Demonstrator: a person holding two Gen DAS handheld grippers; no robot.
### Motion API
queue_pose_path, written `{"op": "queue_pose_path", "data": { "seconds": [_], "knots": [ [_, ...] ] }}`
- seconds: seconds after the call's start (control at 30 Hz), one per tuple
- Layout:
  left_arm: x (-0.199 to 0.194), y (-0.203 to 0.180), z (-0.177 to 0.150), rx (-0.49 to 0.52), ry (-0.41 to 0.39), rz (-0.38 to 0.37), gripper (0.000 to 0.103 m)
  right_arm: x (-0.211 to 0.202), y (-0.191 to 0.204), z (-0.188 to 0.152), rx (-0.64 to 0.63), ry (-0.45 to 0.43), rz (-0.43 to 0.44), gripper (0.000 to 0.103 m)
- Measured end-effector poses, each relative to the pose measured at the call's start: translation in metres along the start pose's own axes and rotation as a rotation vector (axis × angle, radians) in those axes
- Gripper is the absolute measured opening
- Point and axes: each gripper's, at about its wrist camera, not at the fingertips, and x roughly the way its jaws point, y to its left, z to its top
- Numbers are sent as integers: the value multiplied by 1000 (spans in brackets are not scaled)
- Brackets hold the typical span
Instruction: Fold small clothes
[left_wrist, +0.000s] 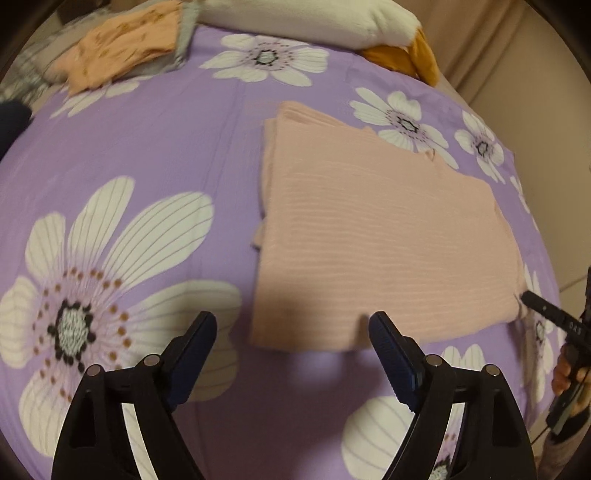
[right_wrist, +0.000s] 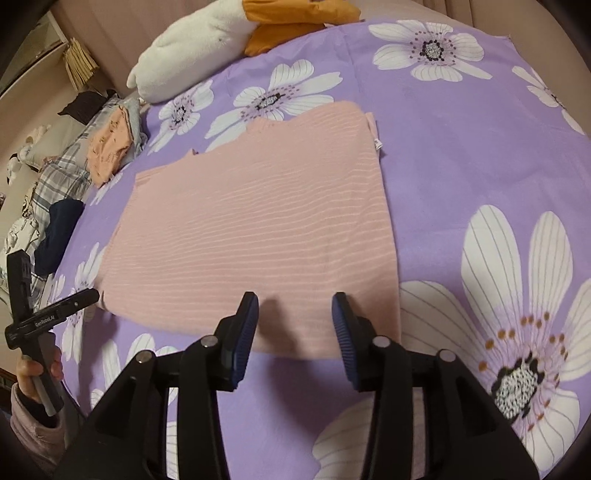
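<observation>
A pink ribbed garment (left_wrist: 373, 236) lies folded flat on the purple flowered bedsheet (left_wrist: 147, 147). My left gripper (left_wrist: 293, 321) hovers open just above the garment's near left corner, and nothing sits between its blue pads. In the right wrist view the same garment (right_wrist: 251, 229) spreads out ahead. My right gripper (right_wrist: 294, 299) stands open over its near edge, pads clear of the cloth. A finger of the right gripper (left_wrist: 539, 308) shows by the garment's right corner, and a finger of the left gripper (right_wrist: 74, 299) by its left corner.
A pile of orange patterned clothes (left_wrist: 122, 48) lies at the far left of the bed. A white plush toy (right_wrist: 192, 48) with orange parts rests at the head. Plaid bedding (right_wrist: 66, 173) and a dark navy cloth (right_wrist: 61, 229) sit off the sheet's left side.
</observation>
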Motion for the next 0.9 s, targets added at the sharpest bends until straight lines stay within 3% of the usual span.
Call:
{"op": "queue_pose_path", "data": {
  "seconds": [0.33, 0.9],
  "knots": [
    [7, 16, 2, -117, 32, -160, 84, -4, 23, -4, -6, -15, 72, 46],
    [33, 4, 30, -103, 48, -265, 84, 19, 53, 6, -46, 11, 147, 47]
  ]
}}
